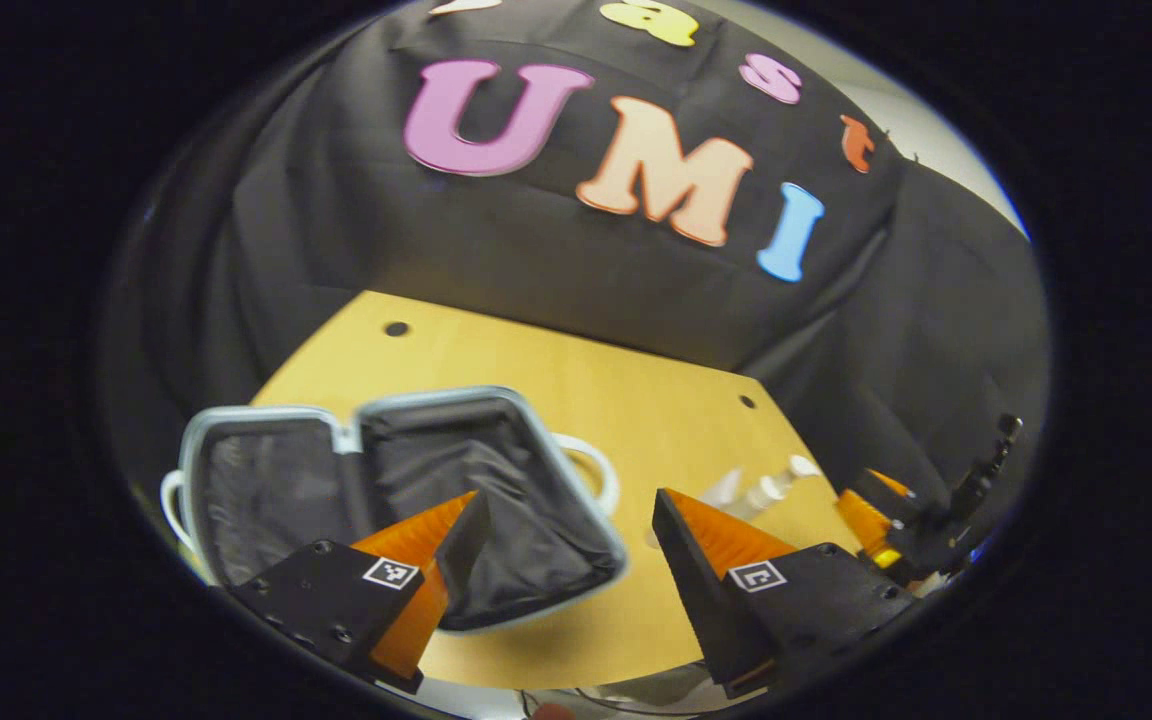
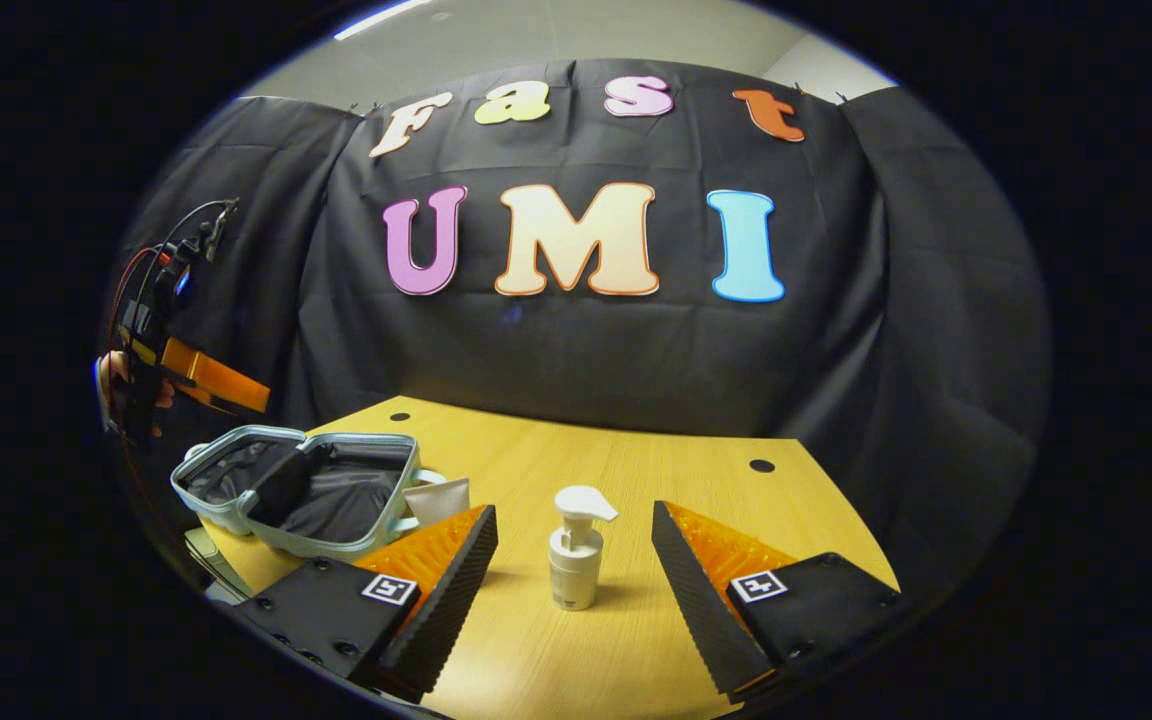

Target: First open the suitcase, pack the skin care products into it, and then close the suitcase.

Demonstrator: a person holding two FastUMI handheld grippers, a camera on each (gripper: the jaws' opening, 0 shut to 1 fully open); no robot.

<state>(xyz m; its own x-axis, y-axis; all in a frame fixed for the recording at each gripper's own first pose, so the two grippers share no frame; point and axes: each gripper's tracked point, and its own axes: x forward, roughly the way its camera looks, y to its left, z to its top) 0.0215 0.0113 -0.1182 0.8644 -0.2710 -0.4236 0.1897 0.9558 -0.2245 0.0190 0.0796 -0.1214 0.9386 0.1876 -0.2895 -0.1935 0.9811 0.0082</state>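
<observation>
On the wooden worktop (image 2: 636,470), the suitcase (image 2: 308,492) lies opened flat, both dark-lined halves facing up. Beside the suitcase, the left gripper (image 1: 568,545) hovers with its fingers spread and nothing between them. Farther from the suitcase, the right gripper (image 2: 574,560) is also spread, its fingers flanking the white pump bottle (image 2: 576,562) without touching it. Just beside the suitcase's handle rests a white tube (image 2: 436,500).
</observation>
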